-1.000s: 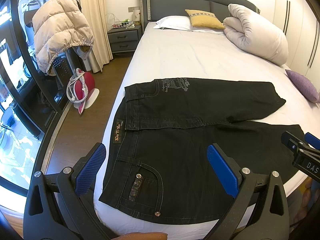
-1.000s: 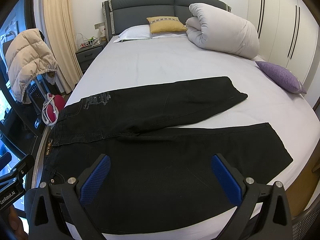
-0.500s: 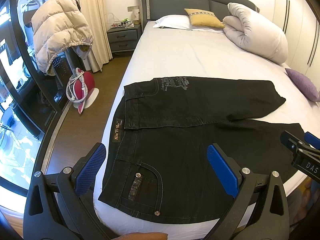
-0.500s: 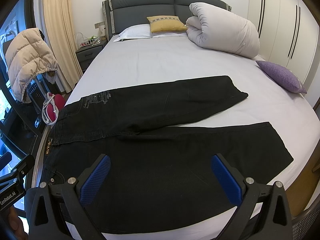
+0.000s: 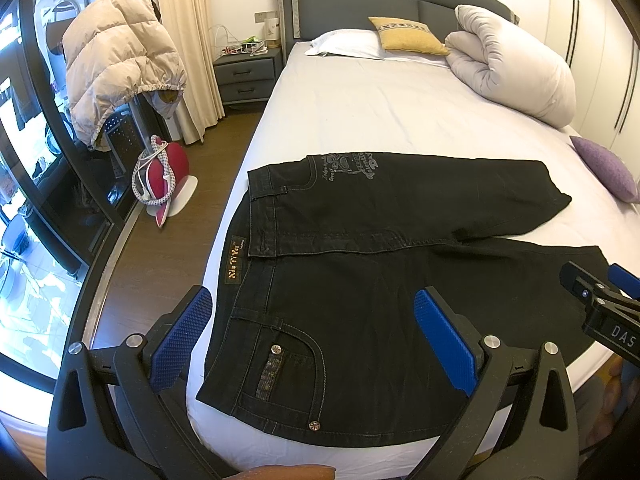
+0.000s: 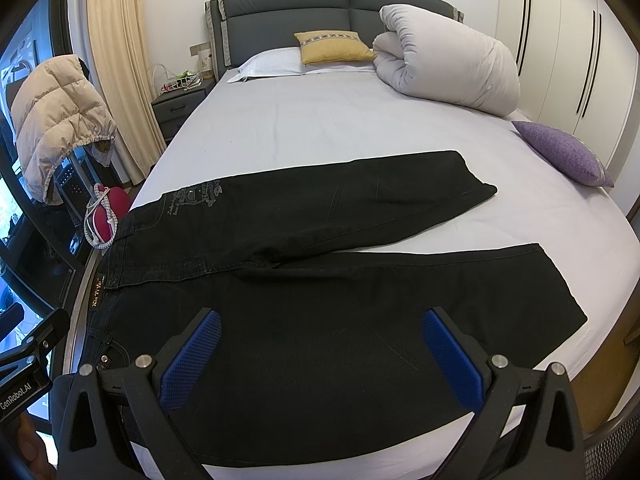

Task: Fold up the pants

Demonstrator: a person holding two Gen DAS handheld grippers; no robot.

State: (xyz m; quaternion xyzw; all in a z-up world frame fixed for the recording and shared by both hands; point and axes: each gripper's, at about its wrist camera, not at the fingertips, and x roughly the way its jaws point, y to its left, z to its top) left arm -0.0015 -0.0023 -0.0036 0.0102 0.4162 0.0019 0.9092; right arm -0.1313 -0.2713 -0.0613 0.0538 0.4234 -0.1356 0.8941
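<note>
Black denim pants point(image 5: 360, 264) lie flat across the foot of the bed, waist at the left edge, legs spread apart toward the right; they also show in the right wrist view point(image 6: 320, 280). My left gripper point(image 5: 316, 336) is open and empty, hovering above the waist and back pocket. My right gripper point(image 6: 320, 356) is open and empty, hovering above the near leg. The right gripper's tip shows at the right edge of the left wrist view point(image 5: 600, 304).
The bed point(image 5: 380, 112) has a white sheet, pillows point(image 5: 408, 36) and a rolled duvet point(image 5: 516, 68) at the head, a purple cushion point(image 6: 560, 152) on the right. A nightstand point(image 5: 246, 76), a jacket on a rack point(image 5: 116, 64) and a red iron point(image 5: 164, 172) stand on the floor at left.
Both grippers have drifted slightly back and up; the pants sit a little lower in view. Nothing was grasped.
</note>
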